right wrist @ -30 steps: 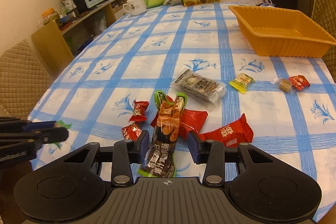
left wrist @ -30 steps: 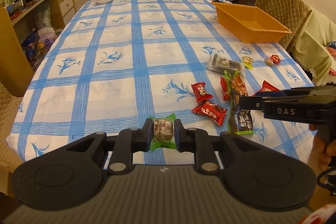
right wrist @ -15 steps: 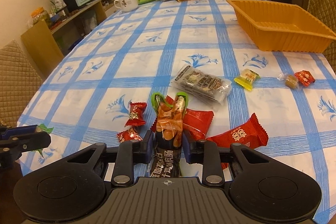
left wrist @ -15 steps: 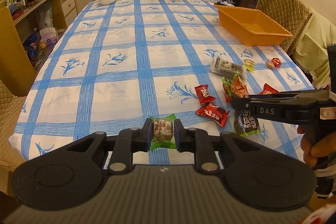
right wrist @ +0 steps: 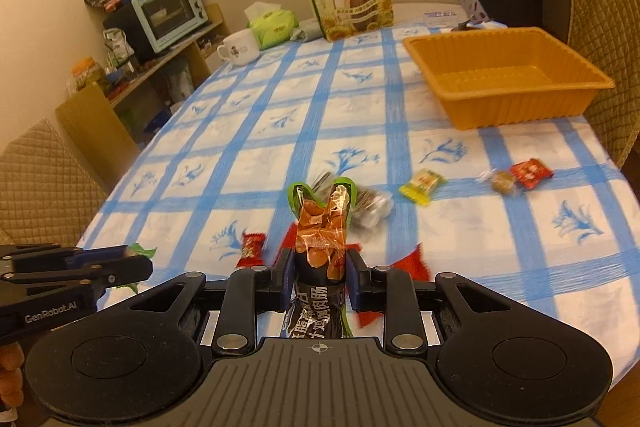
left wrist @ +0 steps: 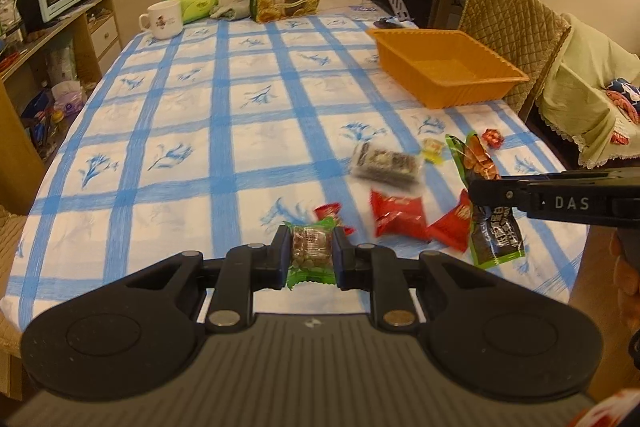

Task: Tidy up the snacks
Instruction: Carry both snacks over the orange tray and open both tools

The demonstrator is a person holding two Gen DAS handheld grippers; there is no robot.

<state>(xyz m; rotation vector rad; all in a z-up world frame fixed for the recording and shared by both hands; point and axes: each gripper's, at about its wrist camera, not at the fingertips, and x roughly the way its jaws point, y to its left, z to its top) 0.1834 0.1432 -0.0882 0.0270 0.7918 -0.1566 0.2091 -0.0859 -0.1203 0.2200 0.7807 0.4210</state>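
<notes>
Orange tray [right wrist: 516,107] sat empty; left claw [left wrist: 312,258] clamped a green-wrapped candy [left wrist: 311,250], right claw [right wrist: 319,277] had just closed on a sausage packet [right wrist: 320,239]; other snacks littered the tabletop [left wrist: 192,131].

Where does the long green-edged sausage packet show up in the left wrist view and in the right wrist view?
Left wrist view: the sausage packet is at the right edge, hanging from the right gripper, which reaches in from the right.
Right wrist view: the same packet stands bottom centre, clamped between the right gripper's fingers.
Shared landmark: the orange tray lies beyond the packet, toward the right, in both views.
</notes>
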